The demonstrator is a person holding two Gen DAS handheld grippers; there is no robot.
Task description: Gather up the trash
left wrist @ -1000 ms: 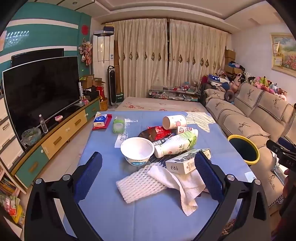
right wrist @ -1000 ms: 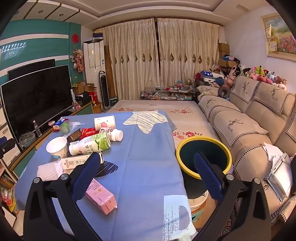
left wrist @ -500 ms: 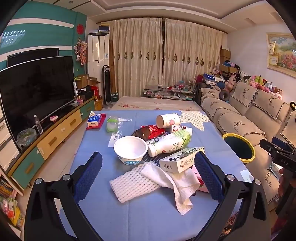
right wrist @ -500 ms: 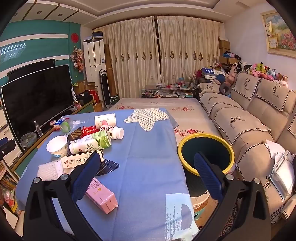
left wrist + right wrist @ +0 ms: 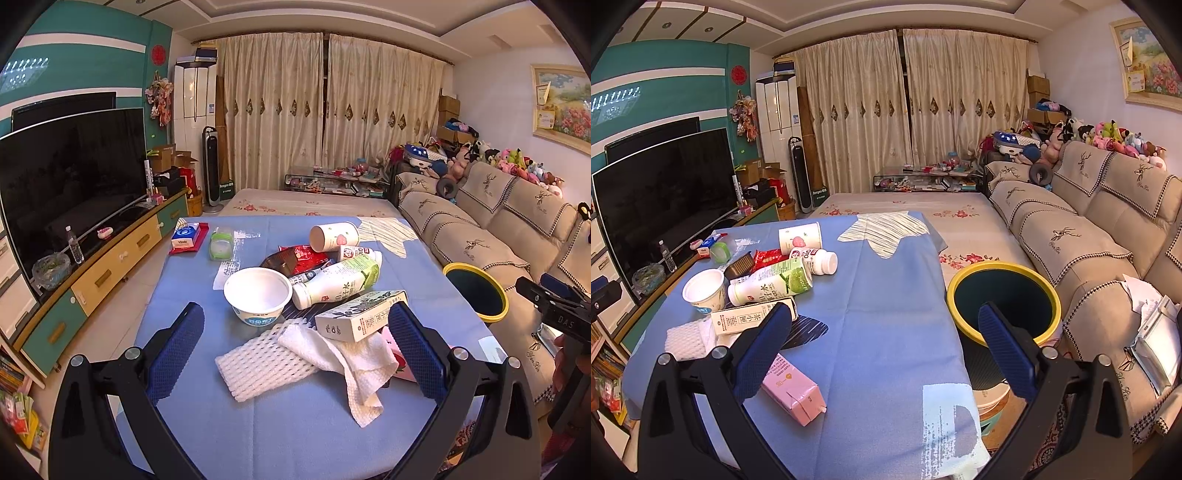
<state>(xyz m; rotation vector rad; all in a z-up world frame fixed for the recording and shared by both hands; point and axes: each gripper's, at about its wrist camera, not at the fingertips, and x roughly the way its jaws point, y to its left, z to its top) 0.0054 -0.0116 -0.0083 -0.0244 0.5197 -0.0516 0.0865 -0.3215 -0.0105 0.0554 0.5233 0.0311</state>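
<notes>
Trash lies heaped on the blue-covered table (image 5: pixel 303 424): a white bowl (image 5: pixel 257 294), a white-and-green bottle (image 5: pixel 338 283), a long carton (image 5: pixel 360 315), white foam netting (image 5: pixel 260 365), a crumpled white cloth (image 5: pixel 354 365), a paper cup (image 5: pixel 334 237) and a red wrapper (image 5: pixel 304 254). A pink carton (image 5: pixel 792 387) lies near the table's front. My left gripper (image 5: pixel 295 349) hangs open above the netting and cloth, holding nothing. My right gripper (image 5: pixel 884 349) is open over the table's right edge, beside the yellow-rimmed bin (image 5: pixel 1003 299), also seen as the bin (image 5: pixel 476 291).
A TV (image 5: pixel 70 184) and a low cabinet (image 5: pixel 107 266) stand at the left. A beige sofa (image 5: pixel 1089 236) runs along the right, behind the bin. A tissue pack (image 5: pixel 186 236) and a green-lidded tub (image 5: pixel 221 247) sit at the table's far left.
Both views have shifted slightly; the left gripper has drawn a little closer to the trash heap. Both grippers stay open and nothing on the table has moved.
</notes>
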